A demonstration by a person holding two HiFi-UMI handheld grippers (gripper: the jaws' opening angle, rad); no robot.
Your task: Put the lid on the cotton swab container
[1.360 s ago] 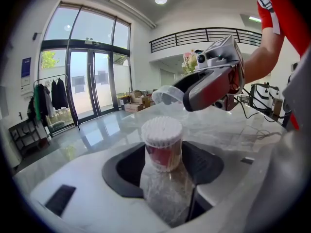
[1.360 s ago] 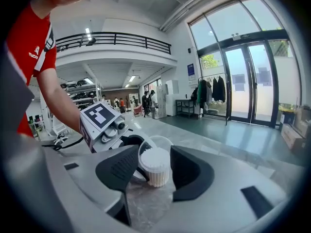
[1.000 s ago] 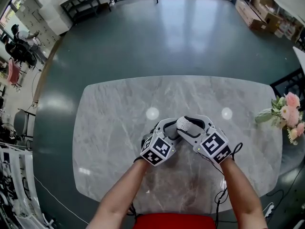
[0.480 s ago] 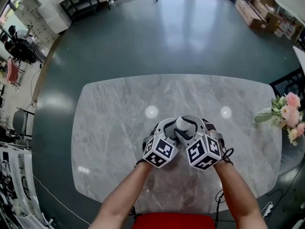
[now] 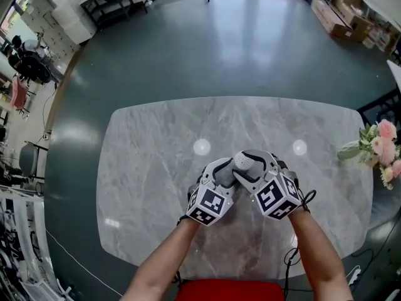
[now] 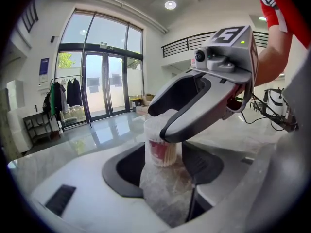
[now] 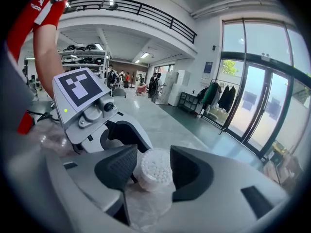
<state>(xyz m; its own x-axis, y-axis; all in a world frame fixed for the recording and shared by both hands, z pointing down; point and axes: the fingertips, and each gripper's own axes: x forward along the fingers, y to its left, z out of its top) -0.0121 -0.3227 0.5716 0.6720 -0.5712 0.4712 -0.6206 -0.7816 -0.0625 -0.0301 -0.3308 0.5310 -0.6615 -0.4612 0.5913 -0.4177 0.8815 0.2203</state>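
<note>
Over table [image 5: 156, 143], near middle: both grippers tip to tip.
Cotton swab container [image 5: 242, 162]: raised off table, between both pairs of jaws.
Left gripper [image 6: 163, 171]: pinching container body, steadying it for capping.
Right gripper [image 7: 154, 171]: just opened wider about container top, pads apparently off it; likely letting go.
Lid: seated or not, cannot tell.

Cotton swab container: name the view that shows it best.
Left gripper view: the cotton swab container shows side-on, red label plain. Right gripper view gives only its swab-tip end; head view, a white spot.
</note>
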